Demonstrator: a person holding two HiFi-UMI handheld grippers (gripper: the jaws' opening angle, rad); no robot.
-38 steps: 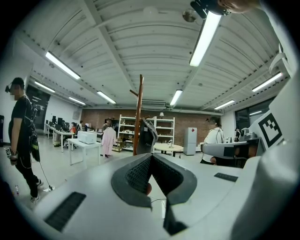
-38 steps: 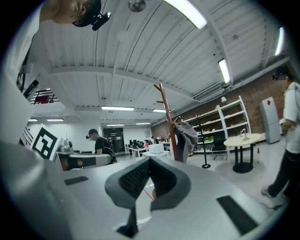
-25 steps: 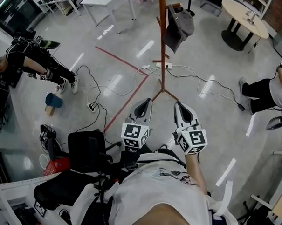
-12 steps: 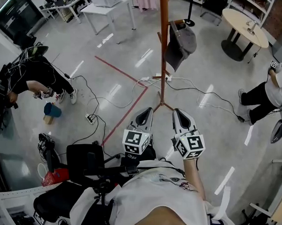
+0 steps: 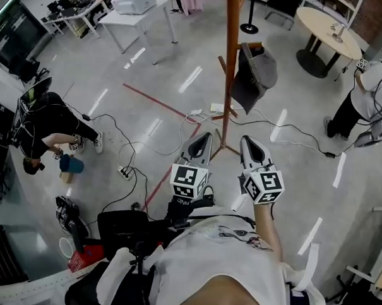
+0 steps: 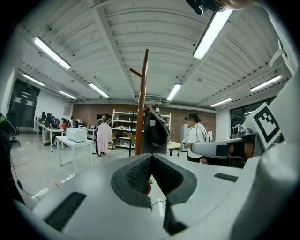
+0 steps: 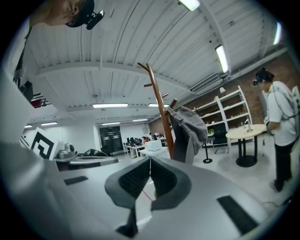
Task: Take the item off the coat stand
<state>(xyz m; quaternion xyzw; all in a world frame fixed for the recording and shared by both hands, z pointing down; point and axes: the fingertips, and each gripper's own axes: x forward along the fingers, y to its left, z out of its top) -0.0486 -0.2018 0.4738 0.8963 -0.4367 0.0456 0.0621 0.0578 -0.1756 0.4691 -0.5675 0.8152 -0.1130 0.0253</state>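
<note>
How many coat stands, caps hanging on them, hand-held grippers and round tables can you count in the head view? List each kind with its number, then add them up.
coat stand: 1
grey cap hanging on it: 1
grippers: 2 (left gripper, right gripper)
round table: 1
Total: 5

We note a glossy grey floor [image 5: 80,84] with red tape lines [image 5: 160,102], loose cables [image 5: 119,136], a white table [image 5: 112,18], a round table [image 5: 318,17] and ceiling strip lights [image 6: 213,33].
</note>
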